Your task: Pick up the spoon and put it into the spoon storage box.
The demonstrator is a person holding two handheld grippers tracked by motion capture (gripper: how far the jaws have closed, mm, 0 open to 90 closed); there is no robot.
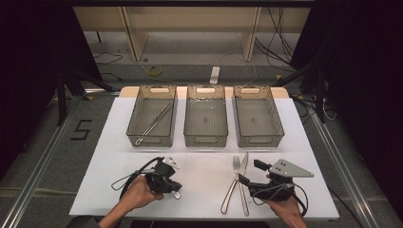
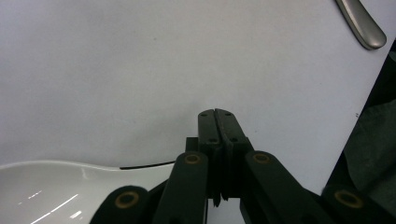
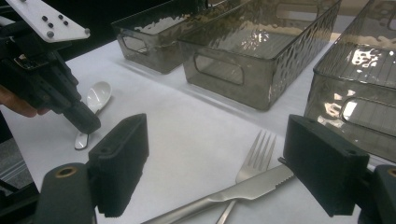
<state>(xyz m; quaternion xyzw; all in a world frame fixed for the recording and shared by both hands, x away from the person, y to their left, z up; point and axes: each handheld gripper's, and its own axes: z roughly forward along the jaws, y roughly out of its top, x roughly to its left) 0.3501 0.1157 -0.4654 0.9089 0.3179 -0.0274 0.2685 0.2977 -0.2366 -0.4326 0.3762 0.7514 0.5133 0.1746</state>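
Left gripper (image 1: pixel 172 188) sits low over the white spoon (image 3: pixel 93 105), at about 7 o'clock on the white mat (image 1: pixel 114 142). Its jaws are pressed together; the left gripper view shows the pads meeting with no visible gap, the spoon's bowl (image 2: pixel 56 191) lying off to 8 o'clock of them. In the right gripper view the tips come down on the spoon's handle, so I judge it pinched on the thin handle, though the contact itself is hidden. Right gripper (image 1: pixel 252 173) rests at 5 o'clock with jaws spread wide, nothing between them; fork (image 1: pixel 233 183) and knife (image 1: pixel 243 183) lie crossed just beside it. Three grey bins stand along 12 o'clock; the left bin (image 1: pixel 152 116) already holds long tongs-like utensils. To do this step well: confirm the pinch is firm before lifting, raise straight up, keep the bowl level so the spoon does not pivot, and clear the bin wall before release.
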